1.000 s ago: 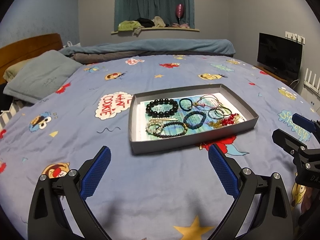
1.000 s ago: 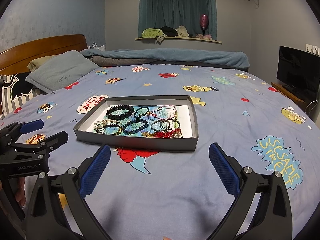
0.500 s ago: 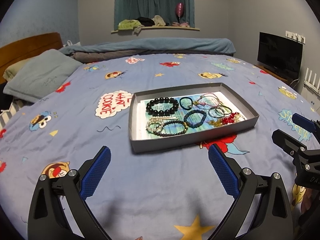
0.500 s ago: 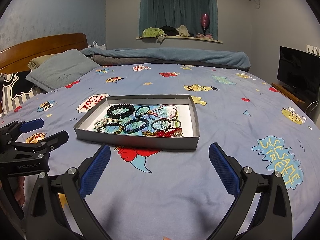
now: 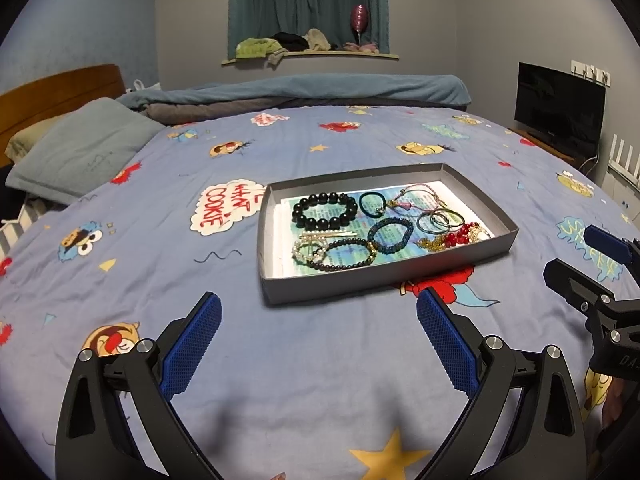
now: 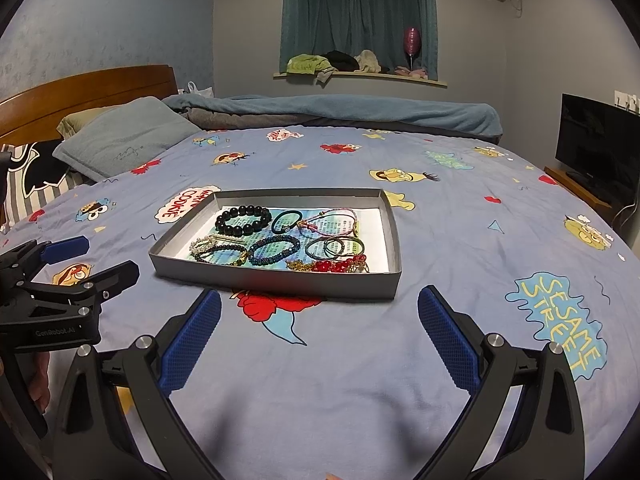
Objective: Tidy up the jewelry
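Both pairs of tongs hang over the bed (image 5: 120, 248), and almost nothing has changed in the last second: the tray sits a touch closer in the right wrist view, the left view is practically frozen. So this reads as the approach, no piece touched yet.

Left to right now. The left tongs (image 5: 318, 344) are spread wide and empty, poised short of the near wall of the grey tray (image 5: 472, 254). The tray sits mid-bed, well away from the bed's edges, on the cartoon sheet.

Inside it, at the far-left corner, the big black bead bracelet (image 5: 325, 211). Near-left, a pearl bracelet (image 5: 306, 252) tangled with a dark bead strand (image 5: 348, 255). Centre, the blue bead bracelet (image 5: 390, 235), with a dark hair tie (image 5: 372, 205) beyond it. Further right, the pink cord bracelets (image 5: 420, 196), thin bangles (image 5: 438, 220) and the red beads with gold chain (image 5: 456, 238) by the near-right wall.

The right tongs (image 6: 319, 340) are gaping too, gripping nothing, just short of the tray's near wall.

My read: sorting hasn't begun, and that left-hand tangle looks the fiddliest pick.
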Demonstrator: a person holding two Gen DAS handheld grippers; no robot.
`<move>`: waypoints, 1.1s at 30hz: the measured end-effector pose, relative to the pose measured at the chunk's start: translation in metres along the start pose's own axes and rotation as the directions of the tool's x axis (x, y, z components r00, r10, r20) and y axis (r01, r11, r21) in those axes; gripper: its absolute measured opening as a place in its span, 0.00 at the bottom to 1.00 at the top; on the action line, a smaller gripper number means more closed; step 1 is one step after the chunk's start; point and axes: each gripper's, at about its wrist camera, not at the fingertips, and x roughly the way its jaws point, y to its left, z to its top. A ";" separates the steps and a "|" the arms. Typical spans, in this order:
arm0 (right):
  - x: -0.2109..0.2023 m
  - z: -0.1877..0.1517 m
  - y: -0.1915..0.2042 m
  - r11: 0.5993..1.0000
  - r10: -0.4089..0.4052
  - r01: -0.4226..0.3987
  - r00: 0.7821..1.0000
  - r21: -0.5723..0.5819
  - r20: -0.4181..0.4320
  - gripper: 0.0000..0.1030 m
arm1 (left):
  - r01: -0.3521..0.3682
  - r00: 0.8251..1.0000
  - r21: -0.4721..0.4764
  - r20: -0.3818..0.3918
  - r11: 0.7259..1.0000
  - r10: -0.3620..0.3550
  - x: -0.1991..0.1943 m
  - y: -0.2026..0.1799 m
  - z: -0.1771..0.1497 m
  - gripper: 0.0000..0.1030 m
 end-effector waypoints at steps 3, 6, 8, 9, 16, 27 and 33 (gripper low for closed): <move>0.000 0.000 0.000 1.000 0.000 0.000 1.000 -0.001 0.000 0.95 | -0.001 1.000 0.001 0.001 1.000 0.001 -0.001 0.000 -0.001 0.94; 0.000 0.000 0.000 1.000 0.001 -0.001 1.000 -0.001 0.000 0.94 | -0.001 1.000 0.000 -0.001 1.000 0.001 0.000 -0.001 0.000 0.94; -0.001 0.000 0.000 1.000 0.001 -0.001 1.000 -0.002 0.000 0.94 | -0.003 1.000 0.002 -0.001 1.000 0.003 0.001 -0.001 0.000 0.94; -0.001 0.000 0.000 1.000 0.001 -0.001 1.000 -0.002 0.000 0.95 | -0.003 1.000 0.002 -0.003 1.000 0.003 0.001 -0.002 0.000 0.94; -0.001 -0.001 0.001 1.000 0.000 0.000 1.000 -0.005 -0.001 0.95 | -0.003 1.000 0.004 -0.005 1.000 0.003 0.001 -0.002 0.002 0.94; -0.001 -0.001 0.002 1.000 -0.001 0.001 1.000 -0.009 -0.003 0.95 | -0.012 1.000 0.008 -0.011 1.000 0.012 0.003 0.000 0.000 0.94; -0.001 -0.002 0.001 1.000 -0.004 0.004 1.000 -0.008 -0.007 0.94 | -0.015 1.000 0.003 -0.013 1.000 0.015 0.003 0.001 0.000 0.94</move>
